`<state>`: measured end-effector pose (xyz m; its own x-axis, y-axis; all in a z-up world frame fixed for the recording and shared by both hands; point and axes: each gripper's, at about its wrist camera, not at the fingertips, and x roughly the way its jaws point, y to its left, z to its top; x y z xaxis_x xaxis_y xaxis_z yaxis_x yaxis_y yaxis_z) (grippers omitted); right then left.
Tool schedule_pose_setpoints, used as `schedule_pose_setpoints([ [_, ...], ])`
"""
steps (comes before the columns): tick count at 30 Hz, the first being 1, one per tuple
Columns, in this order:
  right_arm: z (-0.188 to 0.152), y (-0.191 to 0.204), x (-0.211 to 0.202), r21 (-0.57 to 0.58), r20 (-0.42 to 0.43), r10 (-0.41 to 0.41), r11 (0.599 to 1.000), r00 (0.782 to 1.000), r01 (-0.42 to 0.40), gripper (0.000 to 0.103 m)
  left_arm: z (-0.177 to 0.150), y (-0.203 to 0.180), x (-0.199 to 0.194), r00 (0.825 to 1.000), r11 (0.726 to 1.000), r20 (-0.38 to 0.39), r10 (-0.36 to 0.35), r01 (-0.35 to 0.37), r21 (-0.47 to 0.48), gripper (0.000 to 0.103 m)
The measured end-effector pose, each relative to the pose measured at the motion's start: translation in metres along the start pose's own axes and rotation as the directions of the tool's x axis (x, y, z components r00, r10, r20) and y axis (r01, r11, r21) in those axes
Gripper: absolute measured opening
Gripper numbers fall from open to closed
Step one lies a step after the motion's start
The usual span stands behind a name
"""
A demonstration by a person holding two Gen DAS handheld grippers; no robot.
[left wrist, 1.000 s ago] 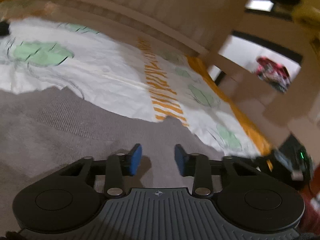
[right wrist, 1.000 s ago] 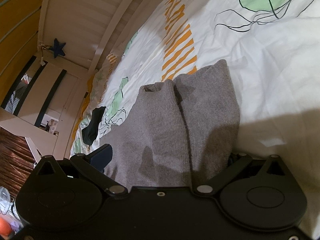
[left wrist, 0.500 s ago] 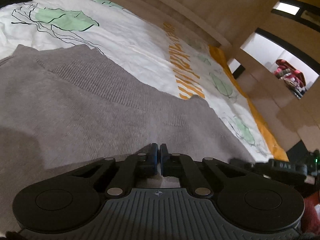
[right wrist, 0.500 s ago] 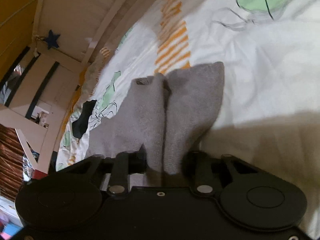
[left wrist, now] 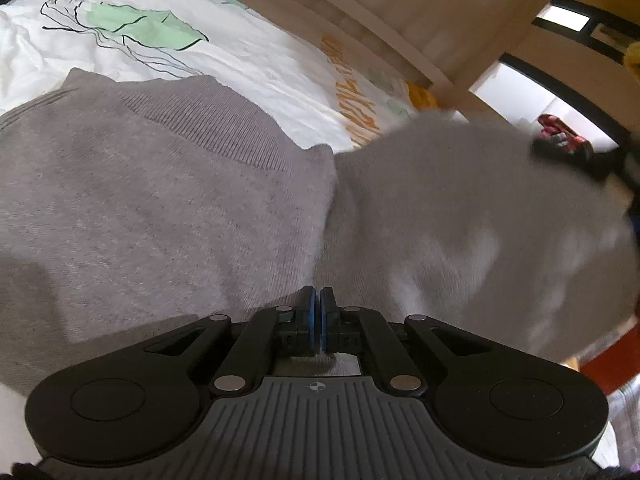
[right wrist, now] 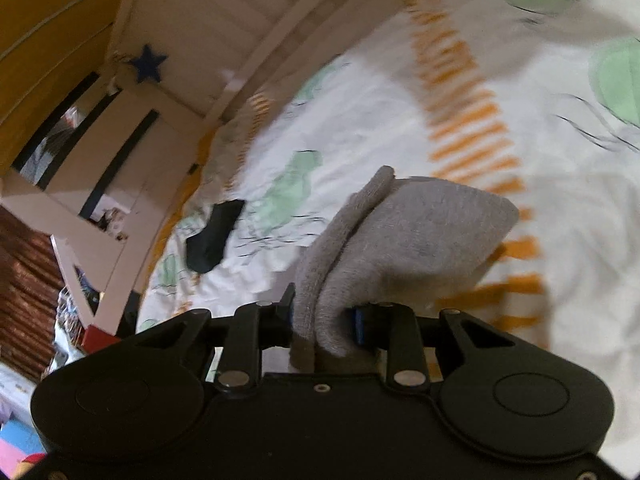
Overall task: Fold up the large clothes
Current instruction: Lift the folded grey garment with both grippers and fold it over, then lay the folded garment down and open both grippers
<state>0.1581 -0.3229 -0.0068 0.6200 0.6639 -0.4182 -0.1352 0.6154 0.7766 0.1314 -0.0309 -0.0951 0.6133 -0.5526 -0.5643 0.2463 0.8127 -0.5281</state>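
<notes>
A grey knitted sweater [left wrist: 168, 200] lies spread on the bed, over a white sheet [left wrist: 256, 60] printed with green leaf shapes, thin black line drawings and a band of orange stripes. In the left wrist view the garment fills most of the frame; its ribbed hem band runs across the upper left part, toward the wooden bed rail [left wrist: 360, 12] along the far edge of the bed. The left gripper [left wrist: 317, 320] has its jaws pressed together, blue pads almost meeting, pinching a fold of the grey knit right where two sections of the sweater come together. The section on the right side of that view is lifted off the sheet and blurred.

In the right wrist view the right gripper [right wrist: 326, 320] has its jaws closed on a thick bunch of the same sweater [right wrist: 400, 232], which rises from between them as a raised, folded lump above the striped part of the sheet [right wrist: 560, 208]. A small dark piece of cloth [right wrist: 212, 236] lies on the sheet well apart from the lump, nearer the left edge of the bed. A white slatted bed frame [right wrist: 248, 28] with a dark blue star [right wrist: 147, 62] on it stands beyond that edge.
</notes>
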Motion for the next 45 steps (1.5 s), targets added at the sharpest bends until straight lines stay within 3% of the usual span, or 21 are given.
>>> schedule_pose_setpoints([
  [3, 0.001, 0.035, 0.025, -0.020, -0.044, 0.036, 0.999, 0.998, -0.037, 0.038, 0.003, 0.009, -0.010, 0.999, 0.999, -0.031, -0.018, 0.018, -0.027, 0.005],
  [5, -0.003, 0.056, 0.049, -0.038, -0.084, 0.051, 0.998, 0.995, -0.054, 0.038, 0.005, 0.013, -0.025, 0.999, 0.999, -0.032, 0.007, -0.008, -0.033, 0.005],
  [9, -0.015, 0.083, 0.101, -0.069, -0.159, 0.070, 0.994, 0.985, -0.082, 0.038, 0.008, 0.023, -0.073, 0.995, 0.997, 0.053, 0.081, -0.082, 0.015, 0.007],
  [15, -0.043, 0.098, 0.173, -0.089, -0.253, 0.042, 0.994, 0.967, -0.067, 0.038, 0.009, 0.054, -0.128, 0.968, 0.978, 0.141, 0.207, -0.208, -0.006, 0.008],
  [21, -0.069, 0.100, 0.224, -0.118, -0.278, -0.012, 0.993, 0.960, -0.021, 0.038, 0.004, 0.063, -0.145, 0.960, 0.974, 0.169, 0.224, -0.216, -0.068, 0.009],
  [23, -0.075, 0.100, 0.235, -0.097, -0.285, 0.005, 0.995, 0.958, -0.034, 0.037, 0.002, 0.060, -0.145, 0.961, 0.975, 0.168, 0.221, -0.215, -0.056, 0.010],
  [24, -0.077, 0.101, 0.239, -0.075, -0.294, 0.034, 0.995, 0.955, -0.058, 0.028, 0.002, 0.058, -0.144, 0.962, 0.976, 0.166, 0.218, -0.213, -0.047, 0.011],
  [27, -0.084, 0.110, 0.251, -0.075, -0.301, 0.053, 0.994, 0.952, -0.079, 0.027, -0.001, 0.056, -0.146, 0.964, 0.977, 0.160, 0.214, -0.212, -0.030, 0.012],
  [30, -0.080, 0.122, 0.247, -0.141, -0.286, 0.061, 0.984, 0.956, -0.105, 0.031, 0.001, 0.055, -0.149, 0.966, 0.979, 0.156, 0.205, -0.203, -0.027, 0.013],
  [35, -0.060, 0.133, 0.198, -0.253, -0.189, 0.063, 0.961, 0.980, -0.110, 0.036, 0.007, 0.048, -0.155, 0.971, 0.983, 0.156, 0.182, -0.182, -0.010, 0.028],
  [37, -0.055, 0.131, 0.170, -0.323, -0.129, 0.024, 0.944, 0.991, -0.065, 0.038, 0.007, 0.042, -0.158, 0.971, 0.983, 0.161, 0.177, -0.182, 0.018, 0.033],
  [40, -0.056, 0.119, 0.131, -0.400, -0.056, -0.050, 0.916, 0.997, 0.023, 0.057, 0.008, 0.028, -0.165, 0.963, 0.978, 0.203, 0.175, -0.193, 0.073, 0.046],
  [45, -0.073, 0.086, 0.079, -0.443, 0.035, -0.185, 0.878, 0.982, 0.181, 0.058, 0.008, 0.006, -0.168, 0.937, 0.952, 0.293, 0.188, -0.248, 0.181, 0.053],
])
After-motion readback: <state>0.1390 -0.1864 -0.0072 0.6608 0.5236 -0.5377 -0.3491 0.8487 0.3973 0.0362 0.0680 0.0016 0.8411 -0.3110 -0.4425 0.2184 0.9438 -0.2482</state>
